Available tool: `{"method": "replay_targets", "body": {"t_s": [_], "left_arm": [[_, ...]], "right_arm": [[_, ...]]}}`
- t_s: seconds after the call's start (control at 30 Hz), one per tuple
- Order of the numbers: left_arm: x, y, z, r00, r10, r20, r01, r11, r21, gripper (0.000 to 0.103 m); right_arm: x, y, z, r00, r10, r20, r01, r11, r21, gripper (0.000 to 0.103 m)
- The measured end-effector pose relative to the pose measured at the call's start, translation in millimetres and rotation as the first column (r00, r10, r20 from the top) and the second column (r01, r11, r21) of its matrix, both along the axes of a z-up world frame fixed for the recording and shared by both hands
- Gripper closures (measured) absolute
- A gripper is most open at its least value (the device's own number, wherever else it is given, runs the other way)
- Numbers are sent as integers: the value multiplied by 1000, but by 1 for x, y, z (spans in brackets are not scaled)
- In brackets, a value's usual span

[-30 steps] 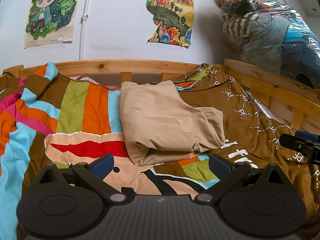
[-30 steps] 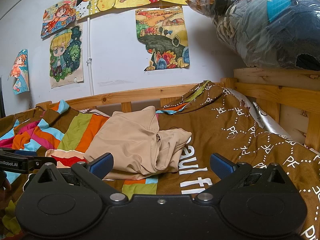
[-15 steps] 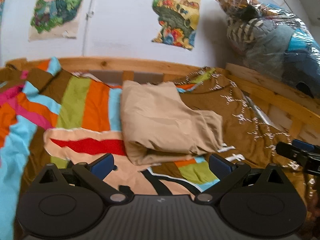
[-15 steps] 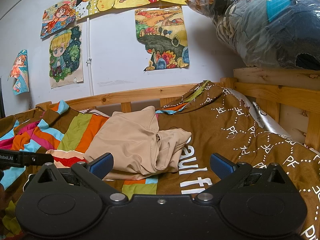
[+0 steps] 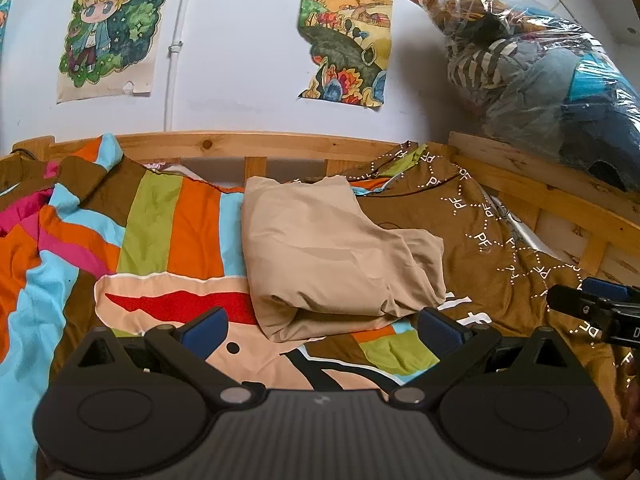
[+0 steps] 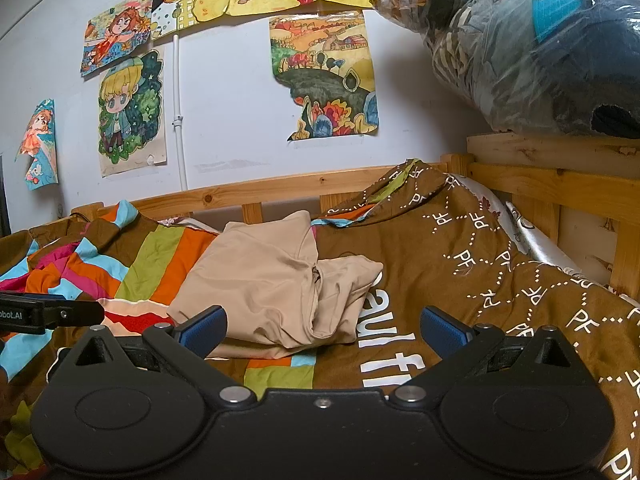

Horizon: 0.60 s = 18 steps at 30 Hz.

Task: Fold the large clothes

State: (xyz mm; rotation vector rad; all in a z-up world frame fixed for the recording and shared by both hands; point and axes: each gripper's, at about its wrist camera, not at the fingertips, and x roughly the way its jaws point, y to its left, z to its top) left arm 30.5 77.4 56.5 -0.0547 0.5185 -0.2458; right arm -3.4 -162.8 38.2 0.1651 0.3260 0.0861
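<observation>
A folded beige garment lies near the middle of a bed, on top of a colourful duvet cover with orange, green, blue and pink stripes on its left half and brown cloth with white dotted lines and "PF" lettering on its right half. The garment's far end reaches almost to the wooden bed rail along the wall; its near end bulges in a rounded fold, and a looser, crumpled flap sticks out to the right over the brown part of the cover.

The left gripper hangs just in front of the garment's near edge, its jaws spread wide with nothing between them, the blue pads apart on either side of the fold. In the right wrist view the right gripper is likewise spread wide and empty, low over the duvet, with the garment lying ahead and slightly left of it. Each gripper shows at the edge of the other's view: the right one at the far right of the left view, the left one at the far left of the right view.

Cartoon posters are stuck to the white wall behind the bed. A clear plastic bag of clothes sits on the wooden frame at the upper right.
</observation>
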Motion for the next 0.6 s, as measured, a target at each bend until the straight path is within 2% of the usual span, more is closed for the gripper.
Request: {"method": "replay_targets", "body": {"t_s": [0.23,0.6], "left_arm": [[-3,-3,0,1000,-12,19,12,1000,14,1],[-1,-3,-1,1000,0,6,0,1000,20,1]], "right_arm": [[0,0,0,1000,-2,0,2,1000,1,1],[0,1,0,1000,-2,-2,2,1000,1,1]]}}
